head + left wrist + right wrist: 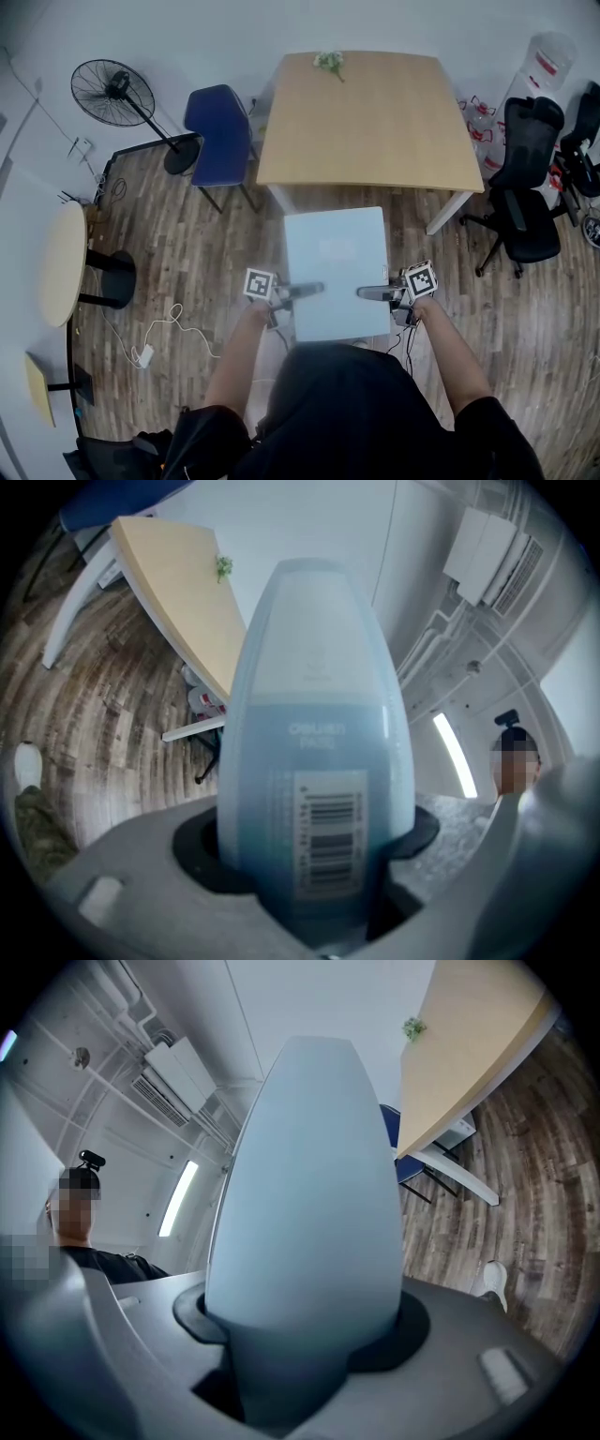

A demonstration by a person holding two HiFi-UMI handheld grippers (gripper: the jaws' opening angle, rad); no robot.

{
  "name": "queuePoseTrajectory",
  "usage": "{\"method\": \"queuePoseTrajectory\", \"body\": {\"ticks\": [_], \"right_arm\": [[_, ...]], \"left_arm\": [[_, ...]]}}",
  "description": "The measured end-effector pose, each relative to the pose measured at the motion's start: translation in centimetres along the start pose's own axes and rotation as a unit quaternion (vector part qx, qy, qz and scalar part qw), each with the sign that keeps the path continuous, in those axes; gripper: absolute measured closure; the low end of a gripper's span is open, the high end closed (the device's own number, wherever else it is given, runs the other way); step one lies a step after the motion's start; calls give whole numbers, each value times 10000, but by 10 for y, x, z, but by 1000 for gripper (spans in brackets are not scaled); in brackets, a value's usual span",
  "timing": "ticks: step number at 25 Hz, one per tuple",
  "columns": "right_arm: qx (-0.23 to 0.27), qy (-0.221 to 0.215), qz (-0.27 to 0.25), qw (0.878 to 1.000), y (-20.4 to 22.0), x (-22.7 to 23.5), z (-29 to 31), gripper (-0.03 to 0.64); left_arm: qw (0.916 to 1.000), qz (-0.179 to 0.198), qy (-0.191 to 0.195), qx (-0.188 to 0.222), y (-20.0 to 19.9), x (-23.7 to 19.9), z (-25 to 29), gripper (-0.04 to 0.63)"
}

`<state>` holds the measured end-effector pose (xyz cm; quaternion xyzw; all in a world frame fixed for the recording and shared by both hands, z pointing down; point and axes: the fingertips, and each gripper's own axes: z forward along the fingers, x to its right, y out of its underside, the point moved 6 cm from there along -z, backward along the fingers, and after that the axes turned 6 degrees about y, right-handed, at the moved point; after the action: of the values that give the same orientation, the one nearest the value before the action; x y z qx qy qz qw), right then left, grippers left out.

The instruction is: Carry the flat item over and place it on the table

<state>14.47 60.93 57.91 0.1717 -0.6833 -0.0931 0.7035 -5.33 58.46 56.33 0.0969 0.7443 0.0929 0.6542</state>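
The pale-blue flat item [336, 267] hung level over the wooden floor, just short of the desk [375, 122] at 12 o'clock. The left gripper [314, 289] had its jaws clamped on the item's 9 o'clock edge, and the right gripper [366, 293] was clamped on the 3 o'clock edge. To carry well, both hands should probably advance together, hold it level, clear the near desk edge, and lower it short of the sprig [329, 62].
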Motion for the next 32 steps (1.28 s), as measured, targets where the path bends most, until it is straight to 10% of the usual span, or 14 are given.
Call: {"method": "queuePoseTrajectory", "body": {"ticks": [32], "right_arm": [[464, 582, 672, 9950, -311, 135, 179, 325]], "left_arm": [[9911, -1258, 402, -159, -357, -107, -142, 256]]}}
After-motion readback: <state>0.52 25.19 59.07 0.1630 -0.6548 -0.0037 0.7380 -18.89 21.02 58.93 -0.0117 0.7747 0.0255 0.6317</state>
